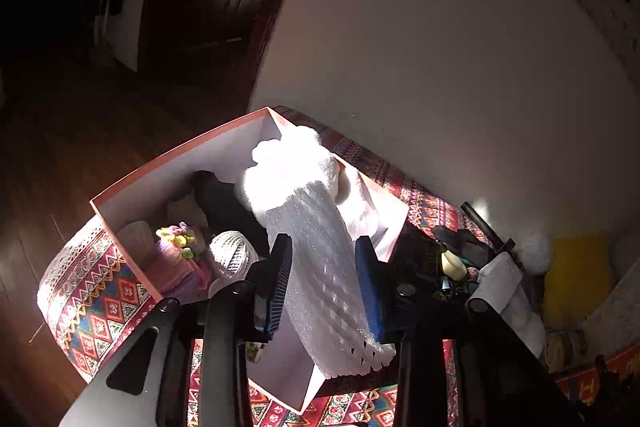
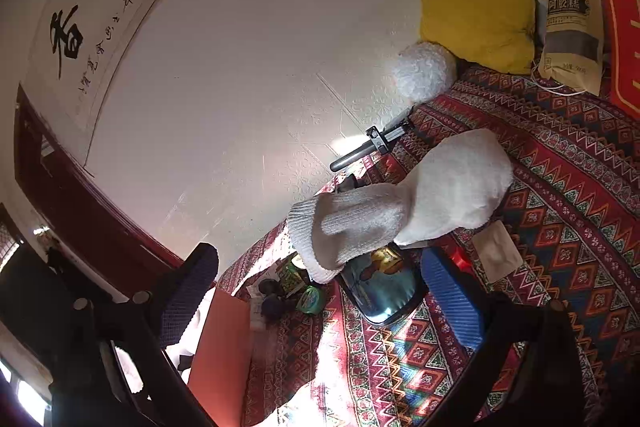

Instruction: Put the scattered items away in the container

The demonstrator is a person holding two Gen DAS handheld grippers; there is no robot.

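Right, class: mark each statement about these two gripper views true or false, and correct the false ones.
1. White foam netting lies between the left gripper's fingers. True.
2. The pink box is empty. False: it holds a ball of twine, among other things.
3. The right gripper is shut on the white sock. False: its jaws stand open, and the sock lies ahead of them.
4. A yellow cushion rests against the wall. True.
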